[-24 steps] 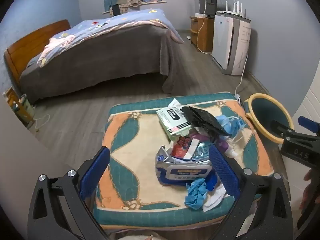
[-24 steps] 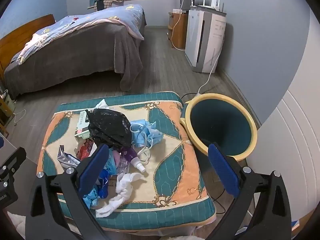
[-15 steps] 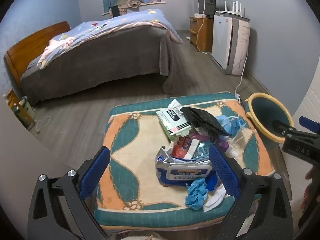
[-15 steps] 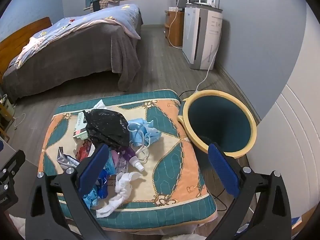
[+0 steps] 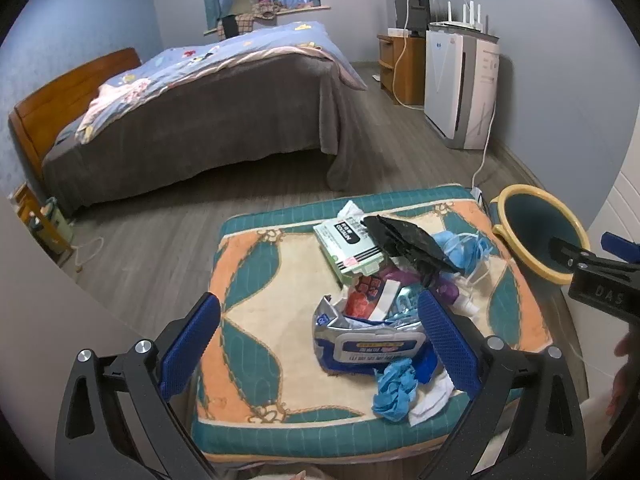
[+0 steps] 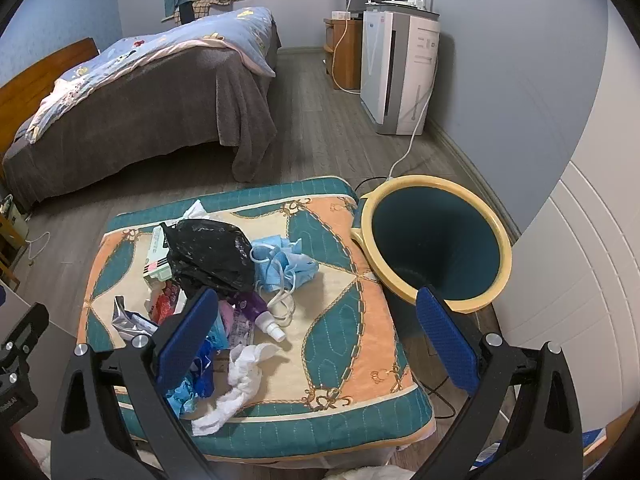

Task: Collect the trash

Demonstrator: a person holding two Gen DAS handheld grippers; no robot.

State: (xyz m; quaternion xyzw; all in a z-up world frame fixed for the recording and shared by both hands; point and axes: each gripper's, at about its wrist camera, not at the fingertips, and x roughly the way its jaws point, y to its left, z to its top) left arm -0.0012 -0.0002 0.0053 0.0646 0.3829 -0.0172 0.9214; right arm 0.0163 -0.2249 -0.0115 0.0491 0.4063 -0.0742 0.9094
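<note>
A: Where the trash?

B: Heaped on a patterned cushion (image 6: 344,320) in teal, orange and cream, toward its left half in the right wrist view. A crumpled black bag (image 6: 208,252) on top, partly over a white and green packet (image 5: 348,248). Just right of the bag, blue face masks (image 6: 286,262) in a tangle with white loops. Nearer the cameras, a silver and blue wipes pack (image 5: 368,344), a red wrapper (image 5: 362,292), a small purple bottle (image 6: 258,310) lying on its side, a white wad of tissue (image 6: 236,380) and a crumpled blue glove (image 5: 394,390).

A: And the bin?

B: A teal bin (image 6: 436,240) with a yellow rim, just beside the cushion's right edge, mouth tilted toward the camera, dark inside.

A: State of the left tongs?

B: Left gripper (image 5: 320,344) spread wide, blue pads far apart, gripping nothing. Held above the near edge of the cushion; the wipes pack in line between the fingers, right pad overlapping the pile in view. Contact with the trash: cannot tell.

A: And the right?

B: Right gripper (image 6: 316,336) also spread wide and holding nothing. Left pad in front of the near side of the pile, right pad in front of the bin's near rim. Bare cushion between them. Also visible at the right edge of the left wrist view, near the bin.

A: Beyond that?

B: A bed (image 5: 192,120) with a brown cover and blue quilt, grey wood floor (image 6: 320,144), a white appliance (image 6: 400,68) against the wall.
</note>
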